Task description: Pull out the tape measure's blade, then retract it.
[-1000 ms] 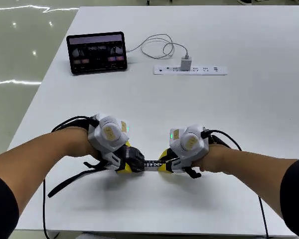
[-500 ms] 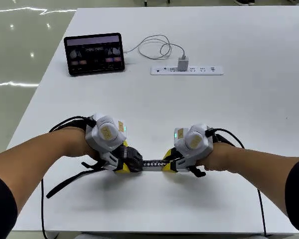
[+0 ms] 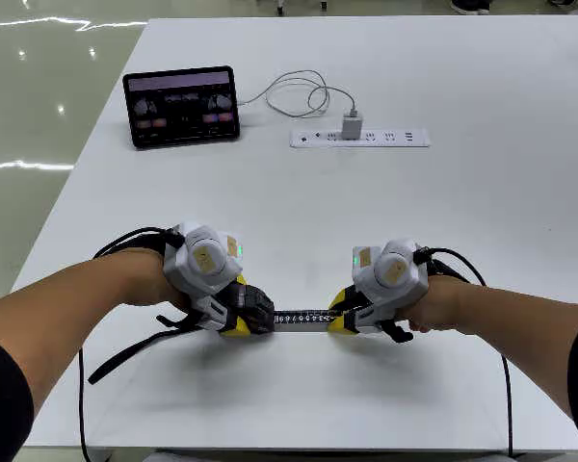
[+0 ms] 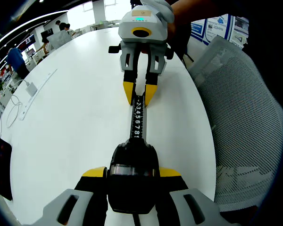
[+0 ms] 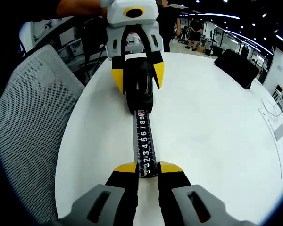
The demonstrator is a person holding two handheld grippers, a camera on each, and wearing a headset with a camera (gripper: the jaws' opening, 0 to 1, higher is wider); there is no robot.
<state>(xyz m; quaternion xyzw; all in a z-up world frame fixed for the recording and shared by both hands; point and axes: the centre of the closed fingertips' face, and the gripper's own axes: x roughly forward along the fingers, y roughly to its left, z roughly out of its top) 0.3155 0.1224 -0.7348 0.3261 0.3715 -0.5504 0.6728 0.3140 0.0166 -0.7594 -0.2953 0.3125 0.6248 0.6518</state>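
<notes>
A black tape measure case (image 3: pixel 254 310) (image 4: pixel 133 174) (image 5: pixel 138 88) rests on the white table, with my left gripper (image 3: pixel 241 320) (image 4: pixel 132 175) shut on it. Its white numbered blade (image 3: pixel 302 317) (image 4: pixel 137 120) (image 5: pixel 143 141) runs a short way out to the right, lying just above the tabletop. My right gripper (image 3: pixel 338 320) (image 5: pixel 146 168) is shut on the blade's end. In the left gripper view the right gripper (image 4: pixel 139 92) faces me with its yellow tips closed on the blade tip. In the right gripper view the left gripper (image 5: pixel 137 75) straddles the case.
A tablet (image 3: pixel 182 103) stands at the far left of the table (image 3: pixel 482 221). A white power strip (image 3: pixel 360 139) with a plugged charger and a looped cable (image 3: pixel 303 91) lies beyond the middle. A grey mesh chair (image 4: pixel 247 117) (image 5: pixel 26 117) sits by the table's near edge.
My right gripper has moved to the right, drawing more blade out of the case. The left gripper and case have stayed in place.
</notes>
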